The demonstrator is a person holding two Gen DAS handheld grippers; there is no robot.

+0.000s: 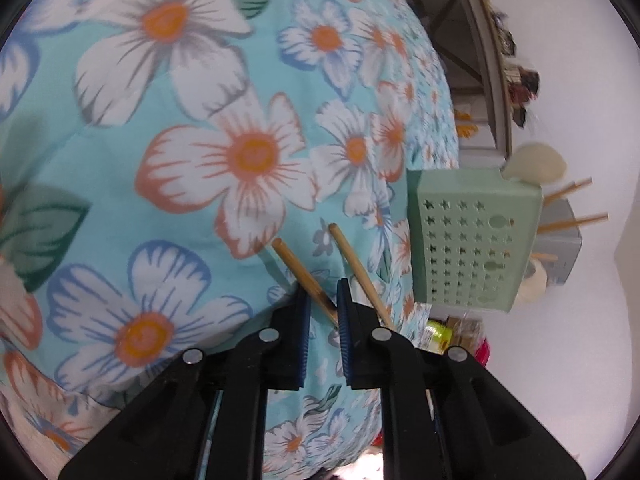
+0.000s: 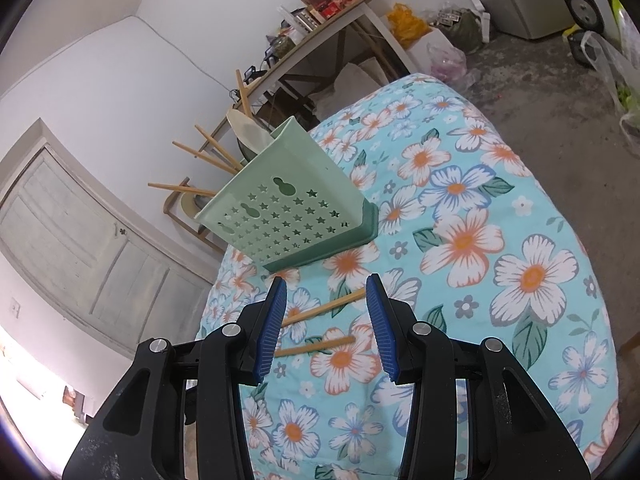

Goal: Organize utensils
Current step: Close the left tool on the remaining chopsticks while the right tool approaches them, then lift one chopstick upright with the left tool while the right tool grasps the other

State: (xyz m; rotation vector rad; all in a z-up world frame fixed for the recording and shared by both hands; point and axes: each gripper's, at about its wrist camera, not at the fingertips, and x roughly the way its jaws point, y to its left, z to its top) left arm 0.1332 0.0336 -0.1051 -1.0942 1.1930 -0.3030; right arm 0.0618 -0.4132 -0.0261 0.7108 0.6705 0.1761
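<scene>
Two slim bamboo chopsticks lie on the turquoise flower-printed tablecloth, and each is partly hidden. In the left wrist view the first chopstick runs in between the blue ribbed pads of the left gripper, its lower end lost behind them; the jaws are drawn narrow around it, yet whether the pads actually press it is hard to make out. The second chopstick passes just outside the right-hand pad and disappears behind the black finger.

From the right wrist, the same pair shows as the upper chopstick and the lower one, both cut off on the left by the blue pad of the right gripper, whose fingers are spread wide with nothing between them but cloth.

Beyond stands the pale green plastic utensil holder, boxy, pierced with star-shaped holes and gourd-shaped slots, on a darker green base. More bamboo sticks and a cream-coloured flat spoon poke out of its top. Its interior cannot be seen.

Behind it are a cluttered wooden shelf, a panelled grey door and a bare concrete floor.
</scene>
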